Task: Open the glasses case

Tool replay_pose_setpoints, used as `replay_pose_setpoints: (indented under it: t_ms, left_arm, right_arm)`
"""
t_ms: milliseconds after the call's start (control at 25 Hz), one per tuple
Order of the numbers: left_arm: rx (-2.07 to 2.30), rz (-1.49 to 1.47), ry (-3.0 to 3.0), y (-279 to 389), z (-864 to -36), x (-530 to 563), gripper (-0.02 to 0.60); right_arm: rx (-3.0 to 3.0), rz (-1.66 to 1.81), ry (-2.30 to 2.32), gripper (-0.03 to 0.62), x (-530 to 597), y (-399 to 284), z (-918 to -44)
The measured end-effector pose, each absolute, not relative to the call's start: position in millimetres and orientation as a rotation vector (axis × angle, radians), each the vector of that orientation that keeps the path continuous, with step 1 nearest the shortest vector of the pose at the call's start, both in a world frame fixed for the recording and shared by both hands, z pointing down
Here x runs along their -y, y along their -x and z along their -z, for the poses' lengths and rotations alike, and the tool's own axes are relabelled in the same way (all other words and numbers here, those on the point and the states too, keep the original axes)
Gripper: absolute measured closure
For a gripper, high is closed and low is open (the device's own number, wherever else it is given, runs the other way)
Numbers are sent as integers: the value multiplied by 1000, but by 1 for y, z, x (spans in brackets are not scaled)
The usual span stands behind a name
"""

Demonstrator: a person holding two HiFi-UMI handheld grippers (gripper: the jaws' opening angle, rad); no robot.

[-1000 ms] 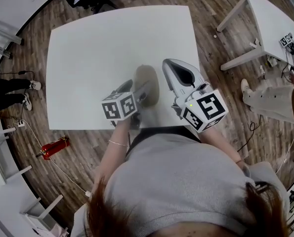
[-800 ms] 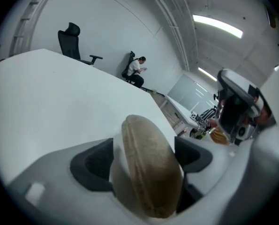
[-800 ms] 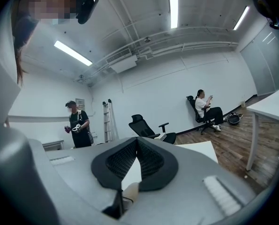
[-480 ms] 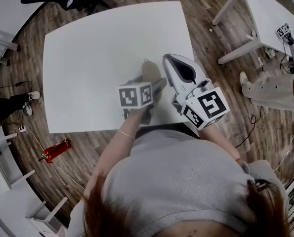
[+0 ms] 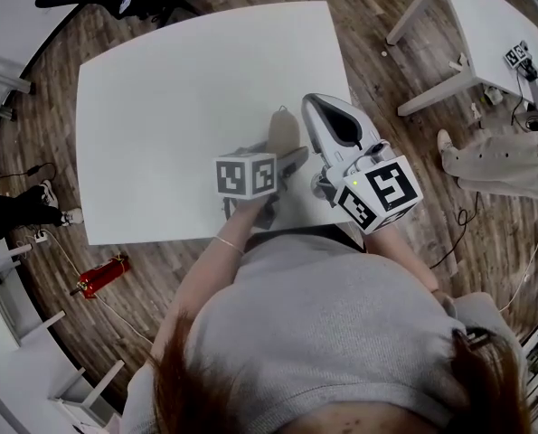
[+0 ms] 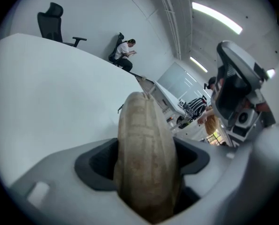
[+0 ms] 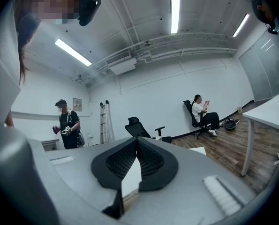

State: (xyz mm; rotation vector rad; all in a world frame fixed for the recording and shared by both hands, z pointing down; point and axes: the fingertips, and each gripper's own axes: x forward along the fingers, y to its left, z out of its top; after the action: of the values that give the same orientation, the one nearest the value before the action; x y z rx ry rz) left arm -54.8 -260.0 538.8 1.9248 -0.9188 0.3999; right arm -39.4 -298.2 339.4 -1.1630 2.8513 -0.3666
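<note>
Glasses case [image 5: 283,132] near table's [image 5: 160,107] right edge

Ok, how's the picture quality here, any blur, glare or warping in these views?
Head view: strong fisheye, the white table has bowed edges, light even. Left gripper view: the glasses case sits so close it looks soft; a strip light glares. Right gripper view: sharp, dark rounded corners, bright ceiling tubes.

1. The left gripper [image 5: 291,158] tilts downward over the table [image 5: 160,107], close to its near edge. Its jaws have just been closing and press on both sides of the glasses case [image 6: 146,153].
2. The right gripper [image 5: 314,107] is held level just beside it, nearer the right edge, with its jaws closed together.
3. The bare left forearm [image 5: 210,274] crosses the near edge.
</note>
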Motion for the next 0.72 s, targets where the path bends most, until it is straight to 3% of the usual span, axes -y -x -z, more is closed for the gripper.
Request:
replay_pose_setpoints:
  t_ms: [120, 320, 440, 520, 560, 720]
  left_arm:
    - [863, -284, -1986, 62, -521, 256, 225]
    - [468, 384, -2039, 72, -419, 254, 227]
    - [228, 582, -2016, 83, -382, 245, 227]
    - [83, 622, -2020, 83, -367, 233, 227]
    - [16, 634, -2024, 82, -361, 227, 225]
    - [-194, 708, -2009, 74, -335, 208, 225]
  right_arm:
    - [-2862, 362, 1131, 589, 302, 40, -339]
    - [-2937, 234, 922, 589, 313, 37, -324]
    - [-2988, 211, 656, 588, 316, 46, -313]
    - [-3035, 240, 399, 482, 316, 58, -313]
    - [-3048, 281, 248, 460, 316, 64, -315]
    - [-2874, 637, -478, 454, 303, 80, -315]
